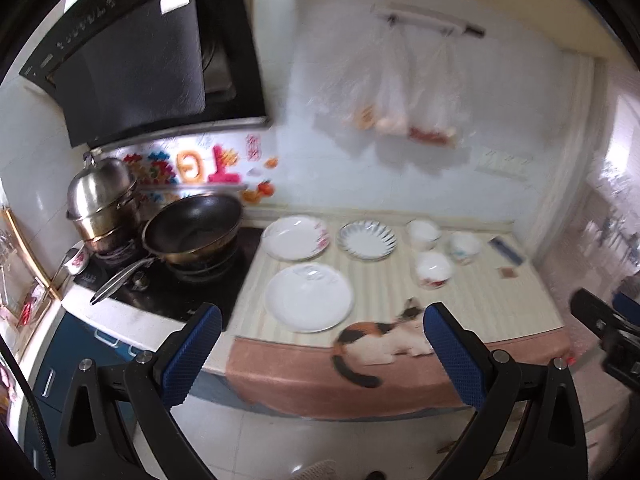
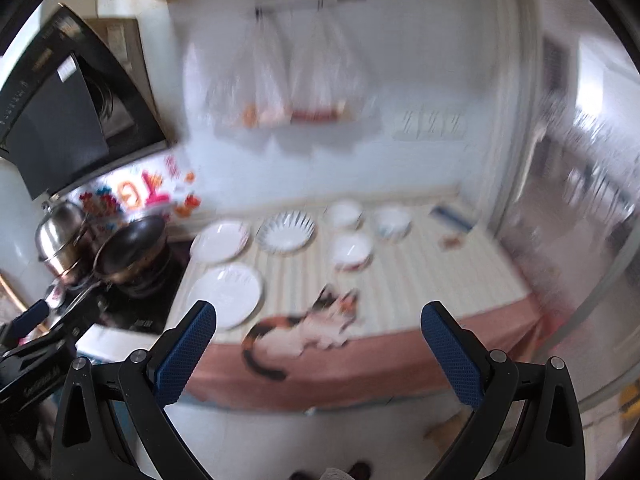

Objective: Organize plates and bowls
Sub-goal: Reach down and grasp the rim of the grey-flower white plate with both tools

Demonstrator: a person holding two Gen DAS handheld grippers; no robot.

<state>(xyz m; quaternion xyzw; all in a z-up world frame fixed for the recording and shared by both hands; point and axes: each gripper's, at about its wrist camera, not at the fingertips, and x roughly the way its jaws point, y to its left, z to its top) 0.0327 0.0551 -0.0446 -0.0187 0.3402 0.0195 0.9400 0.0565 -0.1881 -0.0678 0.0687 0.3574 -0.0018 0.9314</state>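
On the striped counter mat (image 1: 384, 280) lie three plates: a plain white plate (image 1: 309, 297) nearest, a flower-edged plate (image 1: 297, 237) behind it, and a blue-striped deep plate (image 1: 367, 239) to the right. Three small white bowls (image 1: 434, 269) cluster further right. The right wrist view shows the same plates (image 2: 225, 294) and bowls (image 2: 352, 252), blurred. My left gripper (image 1: 322, 316) hangs open in front of the counter edge, holding nothing. My right gripper (image 2: 318, 314) is open too, well back from the counter, also with nothing between its fingers.
A black wok (image 1: 193, 229) and a stacked steel pot (image 1: 102, 208) sit on the stove at the left, under a black range hood (image 1: 140, 60). Plastic bags (image 1: 404, 92) hang on the wall. A cat picture (image 1: 384, 340) is printed on the mat's front. Tiled floor lies below.
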